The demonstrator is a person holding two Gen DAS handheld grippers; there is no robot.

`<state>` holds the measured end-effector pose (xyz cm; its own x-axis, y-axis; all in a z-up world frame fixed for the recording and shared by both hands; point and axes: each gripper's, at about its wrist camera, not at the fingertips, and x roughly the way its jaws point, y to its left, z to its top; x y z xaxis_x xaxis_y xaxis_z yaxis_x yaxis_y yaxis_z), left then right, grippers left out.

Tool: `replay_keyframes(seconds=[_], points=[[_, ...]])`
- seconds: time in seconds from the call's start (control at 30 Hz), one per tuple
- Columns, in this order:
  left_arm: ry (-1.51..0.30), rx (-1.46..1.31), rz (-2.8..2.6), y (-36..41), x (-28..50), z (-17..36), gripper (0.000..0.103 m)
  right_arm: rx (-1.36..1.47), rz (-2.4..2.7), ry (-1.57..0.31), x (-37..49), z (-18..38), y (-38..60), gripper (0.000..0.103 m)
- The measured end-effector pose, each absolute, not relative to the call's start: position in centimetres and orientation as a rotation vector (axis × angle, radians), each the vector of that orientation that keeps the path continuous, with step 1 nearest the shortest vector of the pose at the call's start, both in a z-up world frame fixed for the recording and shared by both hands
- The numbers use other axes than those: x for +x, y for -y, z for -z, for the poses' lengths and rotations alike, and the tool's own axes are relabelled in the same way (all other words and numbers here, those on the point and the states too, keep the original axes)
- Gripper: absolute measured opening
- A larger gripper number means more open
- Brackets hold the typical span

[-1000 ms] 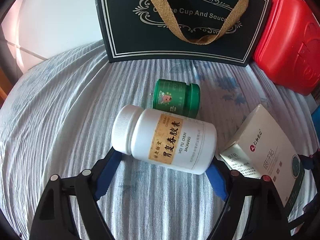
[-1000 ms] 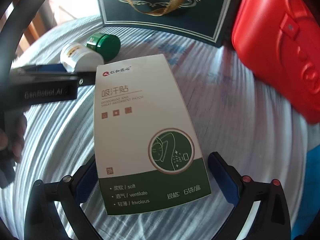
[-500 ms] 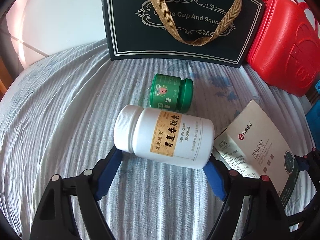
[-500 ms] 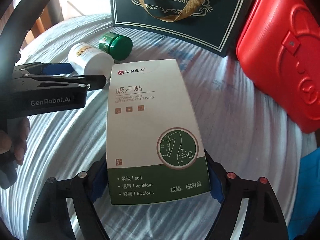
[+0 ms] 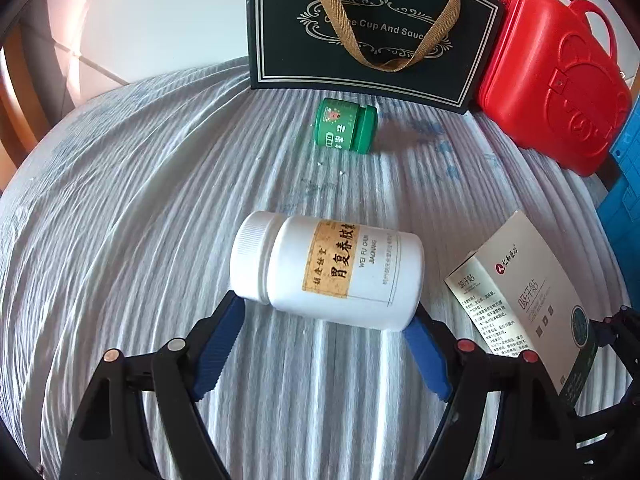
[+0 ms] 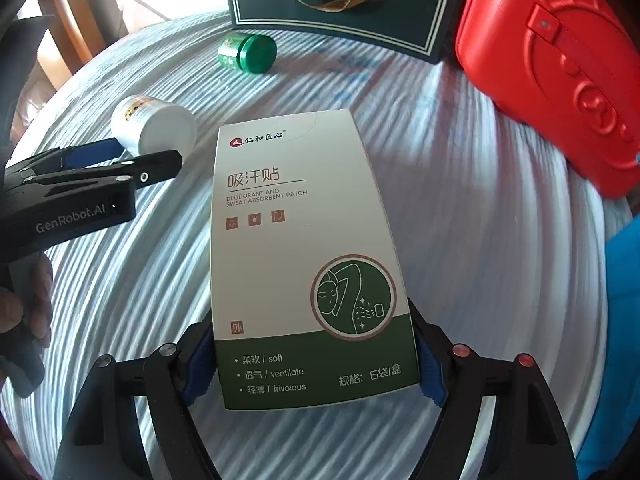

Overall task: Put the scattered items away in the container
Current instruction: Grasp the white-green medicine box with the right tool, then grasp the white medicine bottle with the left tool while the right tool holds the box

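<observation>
A grey-striped cloth point(image 5: 120, 240) is spread over the surface. A blue object point(image 5: 624, 184) is seen at the right edge — only partly in view. Pale floor tiles point(image 5: 160, 20) and a wooden chair frame point(image 6: 72, 12) are seen beyond.

**Two wrist cameras, one shared tabletop**

Each fisheye looks forward and down along its own fingers. The left wrist view sits close behind the left gripper point(image 5: 324, 320), with the white bottle point(image 5: 328, 270) right at its tips. The right wrist view sits equally close behind the right gripper point(image 6: 316, 356), facing the same way. Both share the patch box point(image 6: 304, 248), green jar point(image 5: 346, 126), black gift bag point(image 5: 372, 28) and red case point(image 5: 556, 80) farther ahead
</observation>
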<state>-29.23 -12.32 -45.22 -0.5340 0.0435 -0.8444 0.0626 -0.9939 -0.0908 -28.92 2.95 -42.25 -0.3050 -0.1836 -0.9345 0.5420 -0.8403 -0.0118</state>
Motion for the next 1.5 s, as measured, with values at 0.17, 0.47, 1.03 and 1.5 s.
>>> replay_keyframes(seconds=[0.17, 0.47, 1.03, 1.5], points=[[-0.174, 1.552, 2.662, 12.5, -26.5, 44.8, 0.005, 1.5, 2.165, -0.475, -26.3, 41.5, -3.6, 0.08], [-0.187, 1.551, 2.669, 13.3, -23.6, 44.1, 0.005, 1.526, 2.17, -0.474, -23.1, 40.0, -4.8, 0.078], [0.187, 1.513, 2.754, 18.2, -35.4, 43.9, 0.079, 1.556, 2.19, -0.428, -23.4, 41.1, -4.0, 0.078], [0.114, 1.559, 2.811, 16.2, -37.2, 44.7, 0.057, 1.582, 2.173, -0.416, -23.5, 41.7, -4.3, 0.077]])
